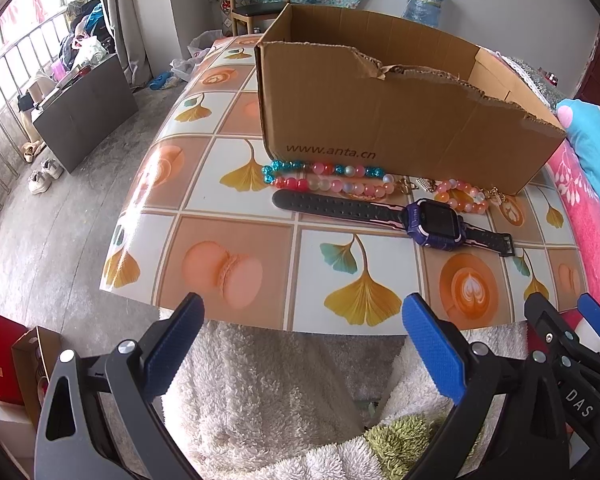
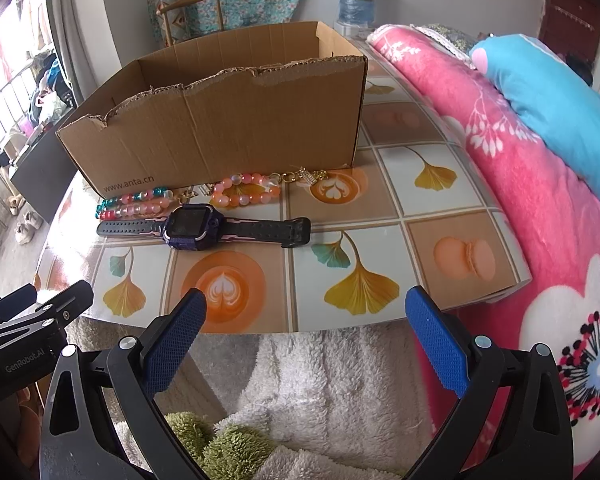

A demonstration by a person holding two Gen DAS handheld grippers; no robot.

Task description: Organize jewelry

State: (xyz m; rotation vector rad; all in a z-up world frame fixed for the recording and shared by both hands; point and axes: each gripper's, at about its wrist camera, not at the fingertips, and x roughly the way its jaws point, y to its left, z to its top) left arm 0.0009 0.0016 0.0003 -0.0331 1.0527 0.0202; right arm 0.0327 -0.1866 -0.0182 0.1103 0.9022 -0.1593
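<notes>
- The table (image 1: pixel 260 152) has a smooth, glossy cover printed with leaves and coffee cups. Small things can slide on it, so a push from the side could send one over the near edge onto the fluffy blanket (image 1: pixel 260 380) below.
- The cardboard box (image 1: pixel 380 120) is open on top, and its front wall has a torn, uneven rim. I judge it is where the jewelry should go. It looks light, so a bump from a claw could shift it.
- The watch (image 2: pixel 192 226) lies flat in front of the box, with a long, flexible rubber strap and a hard purple case. Gripped at the strap end, it could swing and fall.
- The long bead string (image 1: pixel 328 178) lies just beside the box wall, close behind the watch. The beads are round and shiny, so they could roll out from between the pads.
- The small bracelet (image 2: pixel 246 191) lies to the right, with gold charms (image 2: pixel 306 176) near it. These could catch on the torn rim.
- The left claw (image 1: pixel 302 320) and the right claw (image 2: pixel 306 312) are both spread wide and hold nothing, hovering at the near table edge.
</notes>
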